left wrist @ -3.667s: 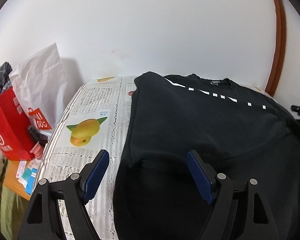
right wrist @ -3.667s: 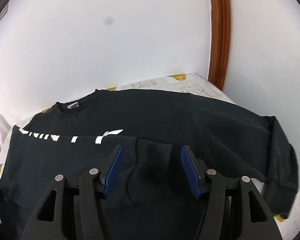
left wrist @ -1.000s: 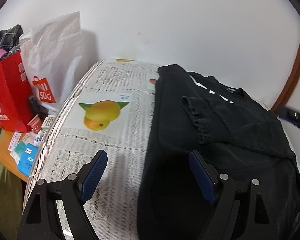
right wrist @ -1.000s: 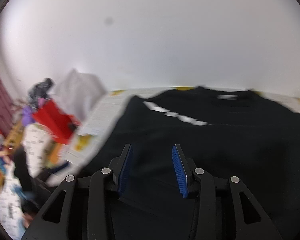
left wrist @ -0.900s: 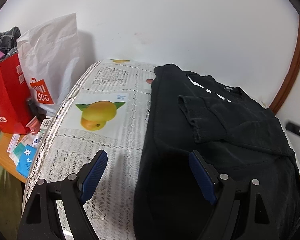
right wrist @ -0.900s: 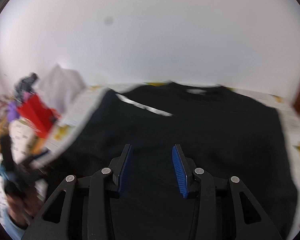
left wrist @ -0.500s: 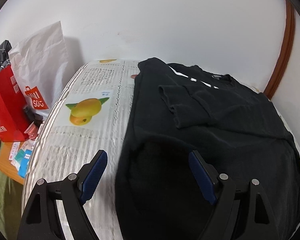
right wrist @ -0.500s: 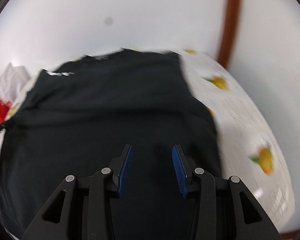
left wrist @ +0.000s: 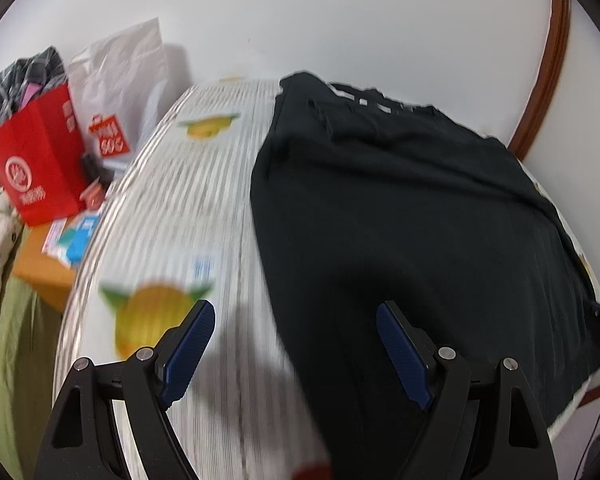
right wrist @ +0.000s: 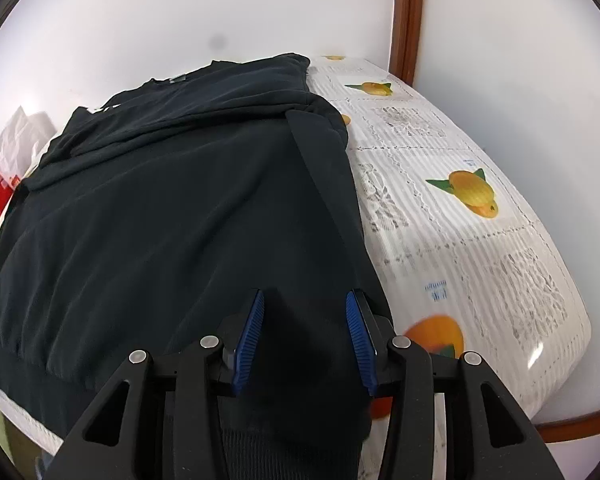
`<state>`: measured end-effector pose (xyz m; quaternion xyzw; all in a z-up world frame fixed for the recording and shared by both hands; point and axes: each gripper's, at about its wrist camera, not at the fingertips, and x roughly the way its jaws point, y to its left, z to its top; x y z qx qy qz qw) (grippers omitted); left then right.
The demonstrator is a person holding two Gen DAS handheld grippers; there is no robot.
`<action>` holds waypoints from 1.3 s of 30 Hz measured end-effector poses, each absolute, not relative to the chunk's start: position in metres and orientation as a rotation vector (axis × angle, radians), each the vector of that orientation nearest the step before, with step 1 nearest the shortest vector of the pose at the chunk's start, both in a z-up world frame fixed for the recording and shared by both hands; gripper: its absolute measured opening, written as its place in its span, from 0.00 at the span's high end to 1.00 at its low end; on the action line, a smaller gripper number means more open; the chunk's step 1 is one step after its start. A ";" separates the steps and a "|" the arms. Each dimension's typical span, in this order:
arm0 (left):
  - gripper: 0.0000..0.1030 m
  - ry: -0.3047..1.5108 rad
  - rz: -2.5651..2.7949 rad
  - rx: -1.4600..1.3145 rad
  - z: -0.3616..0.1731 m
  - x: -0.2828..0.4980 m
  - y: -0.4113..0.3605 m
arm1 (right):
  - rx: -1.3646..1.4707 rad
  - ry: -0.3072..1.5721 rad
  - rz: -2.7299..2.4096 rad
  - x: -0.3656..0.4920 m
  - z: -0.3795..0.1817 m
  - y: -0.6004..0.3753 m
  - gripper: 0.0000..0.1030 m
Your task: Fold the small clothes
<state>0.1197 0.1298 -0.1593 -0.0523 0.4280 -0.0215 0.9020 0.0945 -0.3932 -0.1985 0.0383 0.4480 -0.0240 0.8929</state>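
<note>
Nearest, the left tongs [left wrist: 296, 348] are seen spread wide with nothing between them, above the left edge of a black sweatshirt [left wrist: 400, 200]. The right tongs [right wrist: 305, 336] are held partly apart over the garment's near right hem, gripping nothing. The sweatshirt is spread flat, sleeves folded in, on a surface covered by a white cloth [right wrist: 460, 240] printed with mangoes. Farther left, a red bag [left wrist: 40, 160] and a white bag [left wrist: 116, 76] are seen by the wall.

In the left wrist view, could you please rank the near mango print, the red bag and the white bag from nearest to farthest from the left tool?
From the left tool:
1. Near mango print, just past its left finger.
2. Red bag, left, beside the table.
3. White bag, behind it, by the wall.
</note>
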 end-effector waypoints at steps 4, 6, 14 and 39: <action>0.22 0.910 -0.070 -0.127 -0.169 0.091 0.127 | 0.043 0.920 -0.072 0.084 -0.199 -0.387 0.59; 0.22 0.918 -0.086 -0.119 -0.174 0.077 0.122 | 0.033 0.911 -0.076 0.078 -0.198 -0.386 0.59; 0.34 0.887 -0.103 -0.106 -0.175 0.050 0.111 | 0.055 0.848 -0.081 0.044 -0.195 -0.392 0.59; 0.93 0.889 -0.136 -0.185 -0.164 0.048 0.110 | 0.129 0.816 -0.013 0.046 -0.199 -0.401 0.90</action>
